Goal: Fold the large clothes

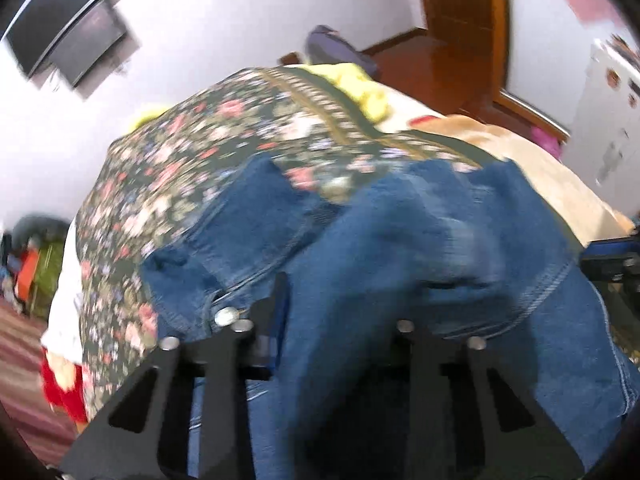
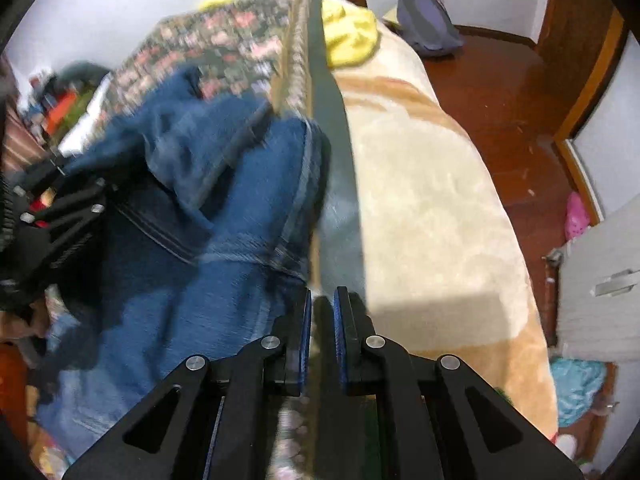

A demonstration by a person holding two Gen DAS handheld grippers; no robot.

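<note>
Blue denim jeans lie bunched on a floral bedspread and drape over my left gripper. The denim fills the space between its fingers and hides the right finger, so the gripper looks shut on the jeans. In the right wrist view the jeans are heaped left of centre, with the left gripper at their left edge. My right gripper hovers over the dark border of the bedspread, beside the jeans. Its blue pads stand a narrow gap apart with nothing between them.
A cream blanket covers the right of the bed. A yellow cloth lies at the far end. A grey backpack sits on the wooden floor. A white cabinet stands right. Clutter lies by the bed's left side.
</note>
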